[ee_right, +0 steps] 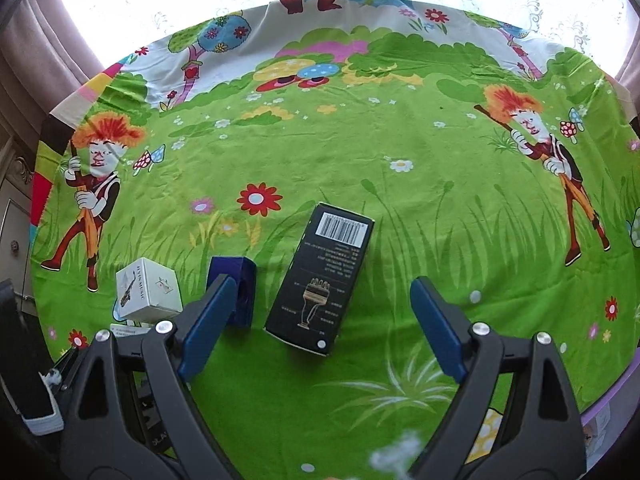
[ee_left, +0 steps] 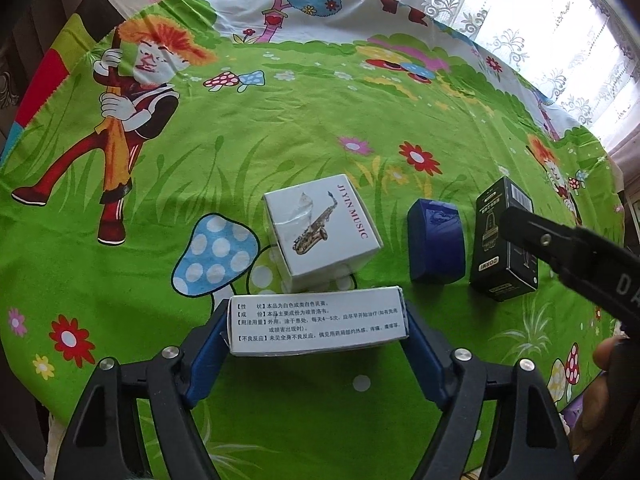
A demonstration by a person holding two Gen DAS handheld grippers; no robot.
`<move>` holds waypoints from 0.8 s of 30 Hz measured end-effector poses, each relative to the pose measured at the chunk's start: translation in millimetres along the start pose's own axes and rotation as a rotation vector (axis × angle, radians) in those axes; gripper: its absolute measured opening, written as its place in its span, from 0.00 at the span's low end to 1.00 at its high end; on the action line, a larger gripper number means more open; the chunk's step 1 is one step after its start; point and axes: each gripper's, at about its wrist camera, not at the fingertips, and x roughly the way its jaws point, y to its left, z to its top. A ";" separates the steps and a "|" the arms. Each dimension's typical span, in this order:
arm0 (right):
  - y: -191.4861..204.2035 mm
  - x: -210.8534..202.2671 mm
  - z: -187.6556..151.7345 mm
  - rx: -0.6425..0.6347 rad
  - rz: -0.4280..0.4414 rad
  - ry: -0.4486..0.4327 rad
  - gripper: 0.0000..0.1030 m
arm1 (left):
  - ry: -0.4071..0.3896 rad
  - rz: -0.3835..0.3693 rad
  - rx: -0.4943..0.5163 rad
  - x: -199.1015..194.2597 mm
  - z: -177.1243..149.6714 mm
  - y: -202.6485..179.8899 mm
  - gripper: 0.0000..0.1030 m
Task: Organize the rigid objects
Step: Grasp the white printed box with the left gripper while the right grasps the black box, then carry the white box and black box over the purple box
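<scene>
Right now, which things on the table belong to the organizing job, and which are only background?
For the job:
- white medicine box
- white saxophone box
- blue case
- black barcode box

Background only:
- cartoon tablecloth
- lace curtain

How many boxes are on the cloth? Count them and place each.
4. A white text box sits between the left hand-held gripper's pads, the saxophone box just beyond it, then the blue box and the black box rightward.
</scene>
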 end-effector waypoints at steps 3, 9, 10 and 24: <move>4.9 5.9 -2.4 -0.021 -0.024 -0.005 0.87 | -0.007 -0.007 -0.009 -1.8 -1.4 3.2 0.78; 2.0 19.6 -6.5 -0.028 -0.066 0.021 0.70 | -0.025 -0.014 -0.031 -8.4 -4.2 8.7 0.77; 2.4 21.9 -8.0 -0.034 -0.068 0.027 0.64 | -0.028 -0.017 -0.034 -9.5 -4.7 8.9 0.77; 9.7 -0.4 -24.5 -0.076 -0.066 -0.023 0.42 | -0.078 -0.028 -0.046 -26.6 -9.4 7.2 0.77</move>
